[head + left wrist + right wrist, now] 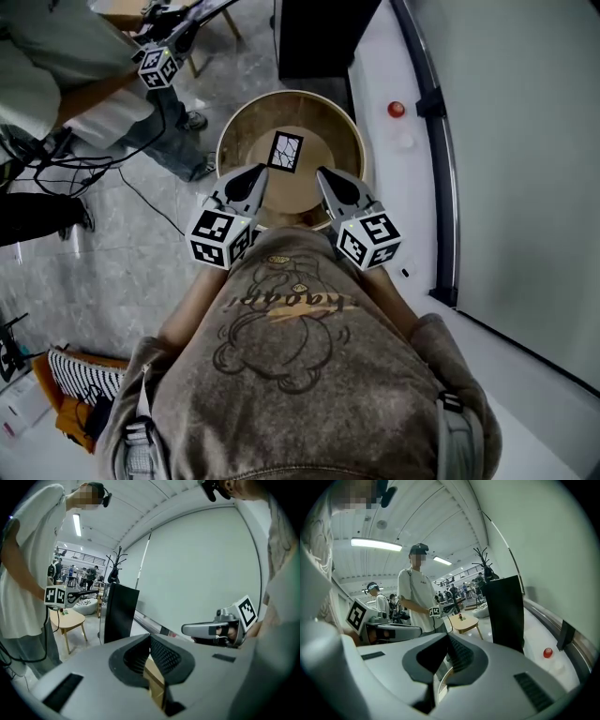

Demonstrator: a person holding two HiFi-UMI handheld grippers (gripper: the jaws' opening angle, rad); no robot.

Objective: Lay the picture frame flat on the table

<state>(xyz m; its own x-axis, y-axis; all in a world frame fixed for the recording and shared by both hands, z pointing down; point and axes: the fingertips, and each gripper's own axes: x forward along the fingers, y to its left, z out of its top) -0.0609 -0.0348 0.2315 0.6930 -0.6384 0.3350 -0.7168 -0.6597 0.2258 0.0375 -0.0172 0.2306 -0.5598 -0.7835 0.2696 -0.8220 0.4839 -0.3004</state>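
- The picture frame (286, 152) sits near the middle of the round wooden table (328, 131), well clear of the rim, so either gripper can reach it from the near side;
- from the steep head view I cannot tell whether it lies flat or leans on a stand (its outline looks skewed either way);
- the left gripper (260, 172) has its jaws pressed together on nothing; the right gripper (324, 176) is likewise closed and empty;
- both hover short of the frame, one to each side, tips angled inward; that fits a paired approach as well as a pull-back after laying it down.
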